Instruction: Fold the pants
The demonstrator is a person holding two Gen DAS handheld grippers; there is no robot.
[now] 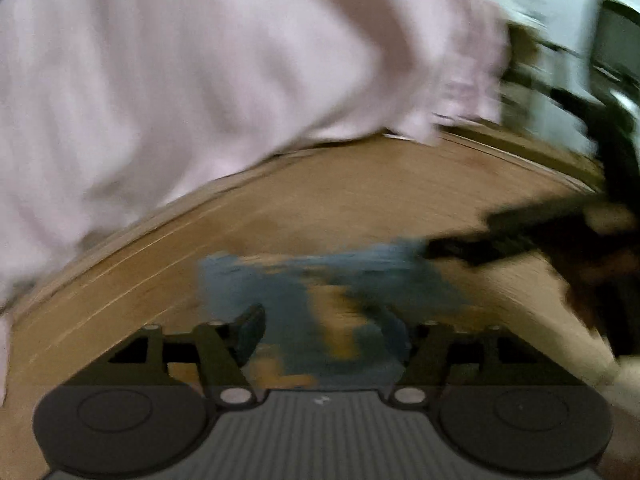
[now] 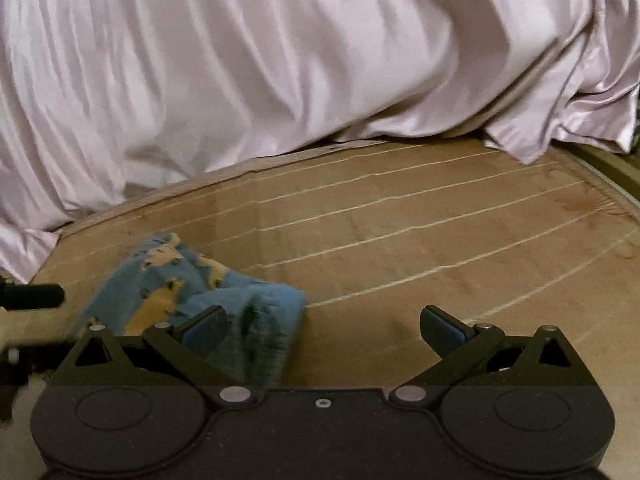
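pants (image 2: 192, 292), blue with tan patches, bear no readable writing.

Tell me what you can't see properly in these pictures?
- Left wrist view: all motion-blurred; whether the left gripper holds the blue pants is unclear.
- Right wrist view: right gripper covers the pants' near edge.
- Pink sheet hides whatever lies beneath.

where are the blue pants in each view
Left wrist: pants low centre, blurred, between the tongs' fingers.
Right wrist: pants lower left, bunched by the left finger of the open tongs.
Shared landmark: the pink sheet draped behind the brown mat.
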